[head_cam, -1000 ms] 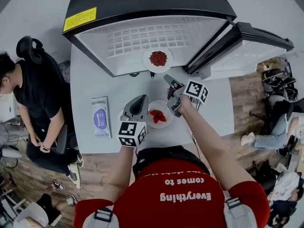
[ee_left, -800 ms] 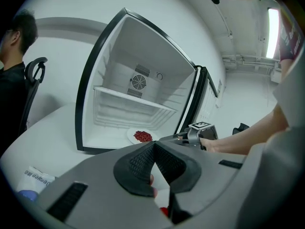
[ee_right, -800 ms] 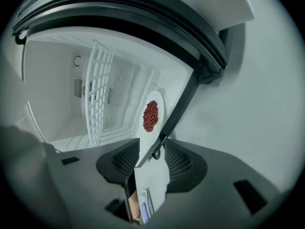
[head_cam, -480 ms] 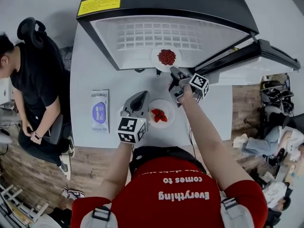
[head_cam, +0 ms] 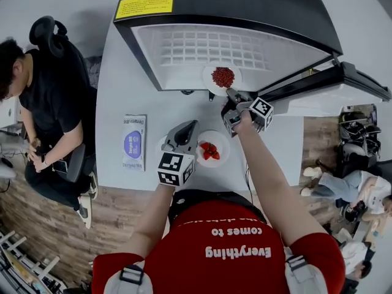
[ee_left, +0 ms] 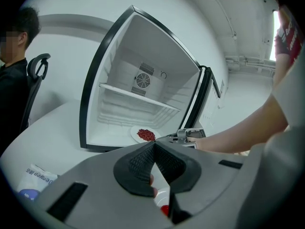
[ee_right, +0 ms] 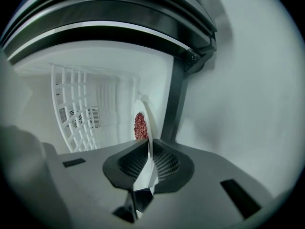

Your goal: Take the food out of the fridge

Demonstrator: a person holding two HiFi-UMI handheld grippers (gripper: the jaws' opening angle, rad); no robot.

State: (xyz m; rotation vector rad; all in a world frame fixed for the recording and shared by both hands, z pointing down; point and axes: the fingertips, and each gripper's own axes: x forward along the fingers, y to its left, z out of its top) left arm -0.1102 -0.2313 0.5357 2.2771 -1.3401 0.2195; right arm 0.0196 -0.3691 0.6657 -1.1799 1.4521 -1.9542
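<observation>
Head view, looking down: a person in a red shirt stands at a white desk (head_cam: 135,90). A small fridge (head_cam: 245,5) stands open ahead, its door (head_cam: 343,84) swung out to the right.

What changed: a sec ago the R gripper (ee_right: 148,144) was over the desk, short of the fridge, jaws wide. It has since gone fwd and down to the fridge mouth, and its jaws have just been closing. They now pinch the near rim of the bean plate (head_cam: 211,83). In the R gripper view the rim runs edge-on between the pads. So the grasp looks made, and the pull-out is prob. next.

The L gripper (ee_left: 155,146) has barely moved. Its jaws are together w/ nothing between the pads. It hovers over the desk just beside the strawberry plate (head_cam: 222,141), which is already out on the desk.

Edges and room: the bean plate sits on the fridge floor at the front lip, toward the door side, under the wire shelf (head_cam: 214,45). The dark frame at the lip looks like the one edge to clear. Headroom under the shelf seems ample.

The bare strip of desk between fridge and strawberry plate is short, so that plate and the L gripper lie near the exit path. There is more free desk to the right, under the R arm. A blue-and-white packet (head_cam: 133,150) lies well apart to the left. A seated person (head_cam: 43,103) is off the desk's left edge.
</observation>
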